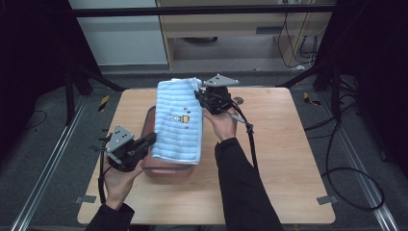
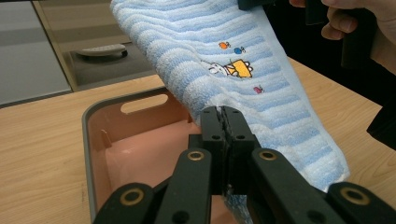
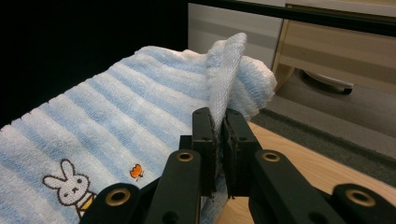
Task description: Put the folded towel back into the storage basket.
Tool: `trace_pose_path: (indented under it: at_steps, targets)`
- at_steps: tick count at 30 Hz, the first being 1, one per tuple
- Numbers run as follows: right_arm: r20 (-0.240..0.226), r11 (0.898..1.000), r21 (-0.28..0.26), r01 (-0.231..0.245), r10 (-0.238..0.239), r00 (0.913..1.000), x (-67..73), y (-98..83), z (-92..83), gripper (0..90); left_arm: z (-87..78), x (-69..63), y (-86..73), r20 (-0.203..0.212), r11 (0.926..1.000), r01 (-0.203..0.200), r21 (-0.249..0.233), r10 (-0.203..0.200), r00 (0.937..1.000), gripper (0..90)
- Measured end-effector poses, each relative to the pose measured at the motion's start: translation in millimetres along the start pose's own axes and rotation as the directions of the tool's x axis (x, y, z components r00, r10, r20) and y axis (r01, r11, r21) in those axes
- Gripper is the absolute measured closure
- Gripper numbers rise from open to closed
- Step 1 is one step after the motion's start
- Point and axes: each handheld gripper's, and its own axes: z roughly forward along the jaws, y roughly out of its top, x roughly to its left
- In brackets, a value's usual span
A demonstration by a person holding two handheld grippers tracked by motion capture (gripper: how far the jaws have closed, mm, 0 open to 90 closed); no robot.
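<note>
Two grippers held your towel (image 1: pixel 177 120) stretched above the pink bin (image 1: pixel 166 168): the right gripper (image 1: pixel 199 94) pinched its far corner, the left gripper (image 1: pixel 153 138) its near edge. Lowering it evenly seemed next.

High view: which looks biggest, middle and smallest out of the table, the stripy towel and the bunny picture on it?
1. Table, biggest.
2. Towel, held up nearer the camera, so it may look larger than it is.
3. Bunny picture, tiny.
</note>
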Motion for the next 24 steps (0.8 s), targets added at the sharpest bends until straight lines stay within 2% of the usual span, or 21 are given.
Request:
trace_pose_path:
  at_steps: [11, 15, 24]
  targets:
    - [-0.010, 1.000, 0.003, -0.009, 0.009, 0.9999, 6.1, 0.5, 18.2, 84.7, 1.6, 15.4, -3.4, -0.029, 0.9998, 0.022, 0.003, -0.021, 0.9993, 88.6]
    - [-0.015, 1.000, -0.001, -0.012, 0.012, 0.9998, 10.2, 2.8, 25.4, 84.7, 4.0, 23.8, -6.0, -0.039, 0.9990, 0.044, 0.006, -0.044, 0.9983, 88.6]
    - [-0.015, 1.000, 0.015, 0.005, -0.005, 0.9999, 17.5, -3.5, 43.3, 84.8, 8.7, 35.1, -14.2, -0.066, 0.9982, 0.055, 0.027, -0.053, 0.9965, 88.5]
